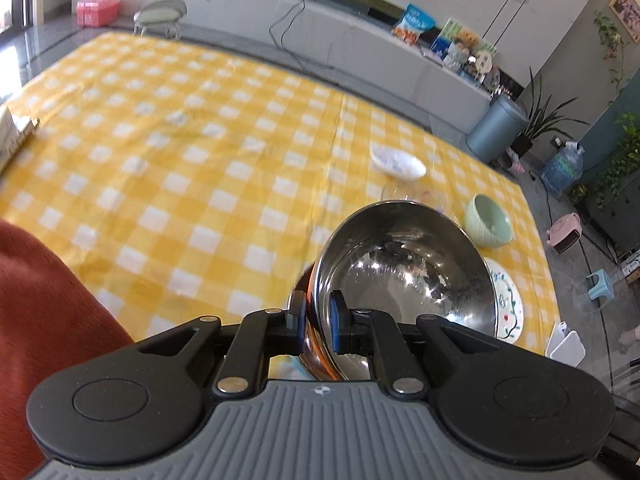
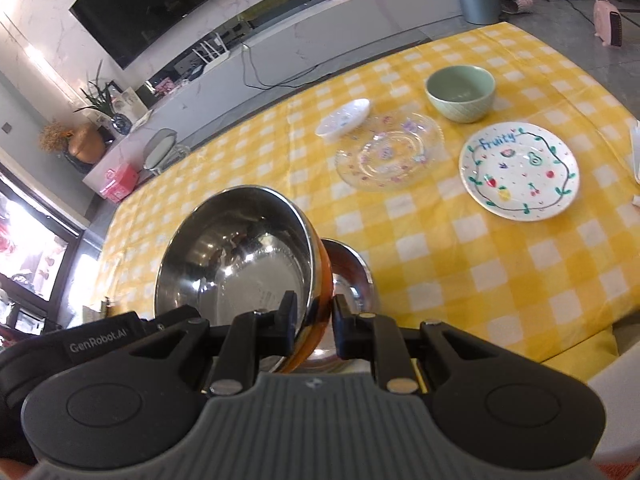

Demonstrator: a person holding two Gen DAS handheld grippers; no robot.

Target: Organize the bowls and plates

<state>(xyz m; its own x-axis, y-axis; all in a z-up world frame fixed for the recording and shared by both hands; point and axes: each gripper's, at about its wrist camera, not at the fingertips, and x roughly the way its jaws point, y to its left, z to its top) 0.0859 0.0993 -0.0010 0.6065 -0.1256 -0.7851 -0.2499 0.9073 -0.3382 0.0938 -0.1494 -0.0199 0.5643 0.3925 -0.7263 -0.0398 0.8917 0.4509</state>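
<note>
Yellow-checked table (image 2: 500,280) with green bowl (image 2: 460,94), glass plate (image 2: 390,156), fruit-painted plate (image 2: 519,170), small white dish (image 2: 343,117).

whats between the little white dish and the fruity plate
The clear glass plate with small flower prints lies between the white dish and the Fruity plate, seen plainly in the right wrist view.

A second steel bowl (image 2: 352,276) sat mostly hidden behind the orange-sided steel bowl (image 2: 240,256). The fruit plate (image 1: 508,300) was half covered, and the glass plate (image 1: 416,194) showed blurred.
</note>
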